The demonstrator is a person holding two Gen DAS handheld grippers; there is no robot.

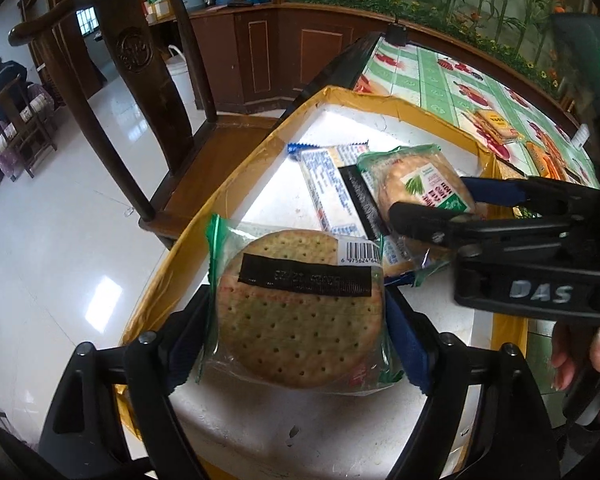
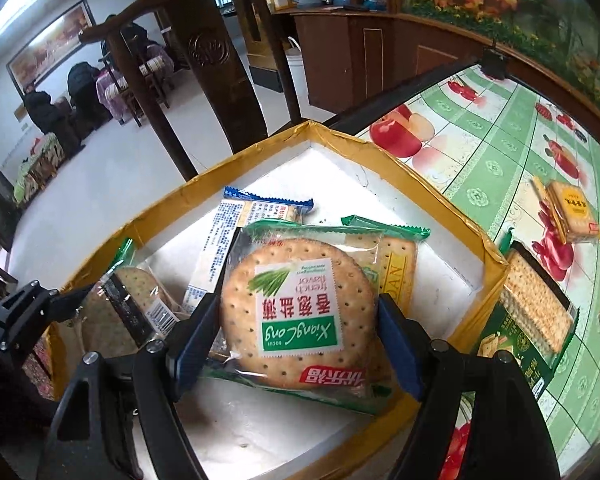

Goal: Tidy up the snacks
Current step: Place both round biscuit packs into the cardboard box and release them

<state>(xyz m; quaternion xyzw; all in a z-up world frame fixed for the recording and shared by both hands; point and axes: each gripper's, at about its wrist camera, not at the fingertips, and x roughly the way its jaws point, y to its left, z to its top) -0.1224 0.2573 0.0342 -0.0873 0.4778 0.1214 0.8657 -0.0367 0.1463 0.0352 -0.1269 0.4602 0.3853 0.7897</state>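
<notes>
Two round cracker packs held over the yellow-rimmed box [image 2: 384, 152]: left gripper [image 1: 300, 320] clamps barcode-side pack [image 1: 296, 308]; right gripper [image 2: 296, 332] clamps XiangLong pack [image 2: 300, 312]. Blue-ended biscuit pack [image 2: 236, 232] lies beneath at 11 o'clock; chair [image 2: 216, 68] stands beyond.

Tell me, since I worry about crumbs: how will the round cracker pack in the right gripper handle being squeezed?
Round cracker pack is probably stiff but brittle: thin perforated biscuit. The glossy film likely slips against the fingers. Probably light.
</notes>
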